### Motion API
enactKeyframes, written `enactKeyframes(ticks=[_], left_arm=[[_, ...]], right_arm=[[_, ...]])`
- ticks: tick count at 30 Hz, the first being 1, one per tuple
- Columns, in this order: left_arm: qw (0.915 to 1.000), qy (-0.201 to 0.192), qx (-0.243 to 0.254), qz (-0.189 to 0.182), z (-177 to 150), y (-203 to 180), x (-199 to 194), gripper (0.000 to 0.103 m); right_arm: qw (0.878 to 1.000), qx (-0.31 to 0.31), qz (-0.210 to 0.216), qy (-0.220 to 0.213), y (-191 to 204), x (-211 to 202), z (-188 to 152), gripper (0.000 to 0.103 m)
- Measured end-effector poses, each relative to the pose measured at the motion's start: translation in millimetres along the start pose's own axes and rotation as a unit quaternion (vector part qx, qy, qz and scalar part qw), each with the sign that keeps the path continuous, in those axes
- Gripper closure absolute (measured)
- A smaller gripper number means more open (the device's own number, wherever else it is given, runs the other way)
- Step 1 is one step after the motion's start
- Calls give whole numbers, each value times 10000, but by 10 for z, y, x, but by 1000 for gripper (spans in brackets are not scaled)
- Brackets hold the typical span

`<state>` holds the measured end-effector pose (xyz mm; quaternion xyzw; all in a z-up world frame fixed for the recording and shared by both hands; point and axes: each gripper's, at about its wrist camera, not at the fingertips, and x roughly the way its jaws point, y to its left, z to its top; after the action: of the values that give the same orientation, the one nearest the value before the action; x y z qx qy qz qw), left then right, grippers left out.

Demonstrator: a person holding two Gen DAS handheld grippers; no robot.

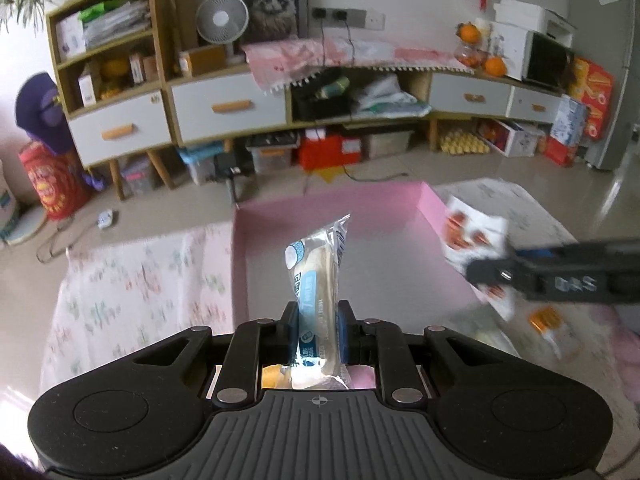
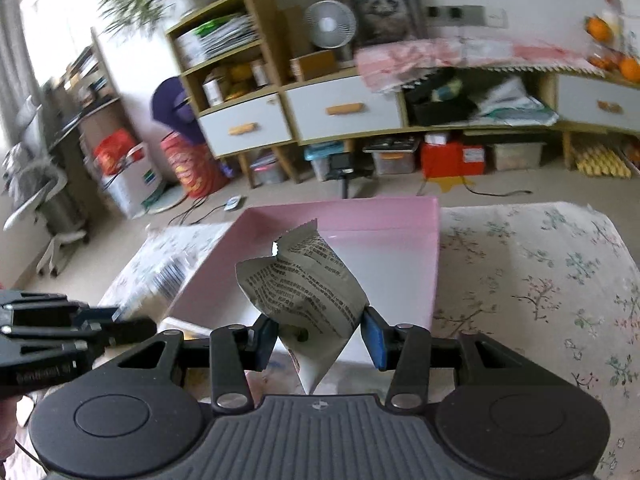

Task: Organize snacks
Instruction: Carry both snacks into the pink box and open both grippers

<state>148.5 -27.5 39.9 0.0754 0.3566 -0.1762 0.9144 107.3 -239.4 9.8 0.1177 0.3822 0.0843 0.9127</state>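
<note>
Nearest the lens in the left wrist view, the left gripper [image 1: 318, 334] is clamped narrow on a long clear-wrapped pastry packet [image 1: 318, 280], blue pads pressing its lower flanks. That packet stands nearly upright, long axis running away from the camera, crimped top end leaning slightly right and pointing over the pink box [image 1: 256, 240]. Holding it low and end-on like this looks meant for lowering it lengthwise into the box, which appears bare inside as far as these views reach.

Further right, the right gripper [image 2: 318, 338] carries a white snack pouch [image 2: 304, 292] with black print facing the camera. Its fingers stand moderately apart, closed only as far as the puffy pouch allows, though the right pad's contact is hard to confirm. This pouch is tilted, its torn-looking top corner pointing up and away toward the box, its bottom corner hanging below the fingers. Both snacks hang above the near edge of the box, which rests on a floral cloth [image 2: 540, 280].
</note>
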Motion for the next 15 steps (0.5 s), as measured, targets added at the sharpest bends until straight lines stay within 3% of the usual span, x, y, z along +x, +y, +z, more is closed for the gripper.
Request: enactKeyframes(ticks=[8, 15], left_arm=[[9997, 54, 14, 235, 63, 73, 510, 87], [9974, 463, -40, 551, -55, 120, 845, 86]], right_arm=[[9960, 885, -18, -116, -305, 121, 31, 83], [9950, 991, -68, -60, -369, 185, 15, 82]])
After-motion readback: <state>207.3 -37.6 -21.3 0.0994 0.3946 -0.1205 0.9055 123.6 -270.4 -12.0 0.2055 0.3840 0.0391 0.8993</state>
